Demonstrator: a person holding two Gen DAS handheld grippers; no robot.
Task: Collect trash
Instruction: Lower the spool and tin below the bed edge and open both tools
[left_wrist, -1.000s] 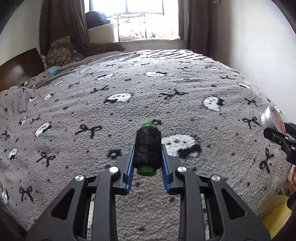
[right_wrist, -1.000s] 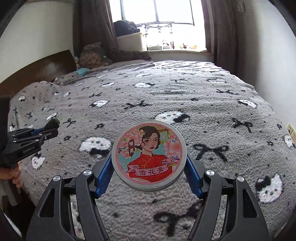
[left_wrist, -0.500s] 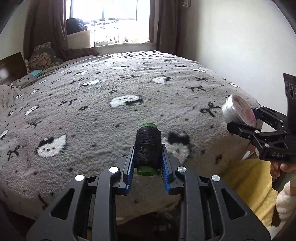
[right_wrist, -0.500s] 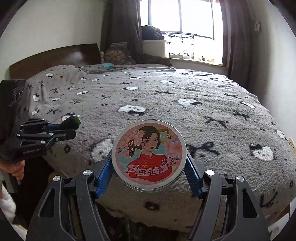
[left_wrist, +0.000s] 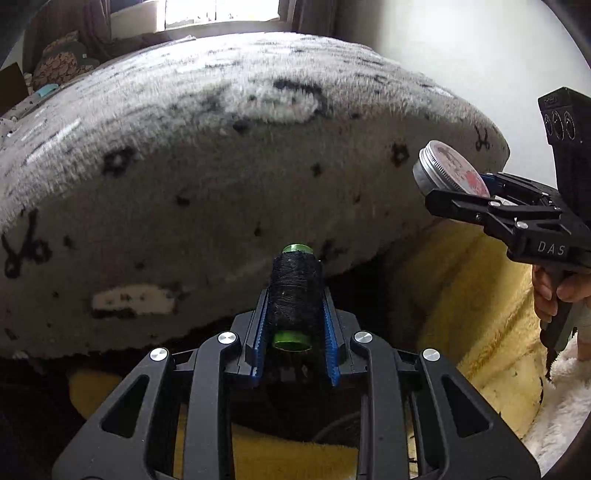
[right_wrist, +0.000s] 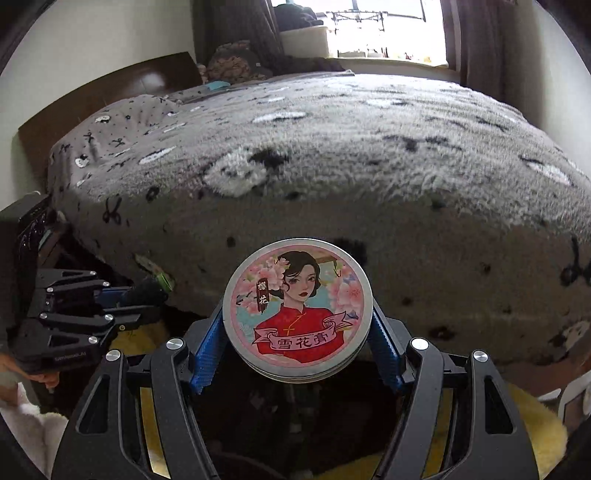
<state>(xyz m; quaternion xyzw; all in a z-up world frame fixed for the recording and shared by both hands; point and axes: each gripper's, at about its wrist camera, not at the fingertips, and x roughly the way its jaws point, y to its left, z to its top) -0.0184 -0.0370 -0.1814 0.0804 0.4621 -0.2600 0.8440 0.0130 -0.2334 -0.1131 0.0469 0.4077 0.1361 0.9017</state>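
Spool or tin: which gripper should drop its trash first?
Hard to call: no bin is visible. Left gripper holds the spool, right gripper the tin, both past the bed edge.

Both grippers drop from above the grey blanket (left_wrist: 221, 166) to below the bed's edge, so the blanket's hanging side fills both views (blurred), and a yellow rug (left_wrist: 480, 295) shows underneath.

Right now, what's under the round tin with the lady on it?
Below the tin, held in the right gripper, lies a yellow fluffy rug. The spot straight underneath is dark, hidden by the tin and fingers.
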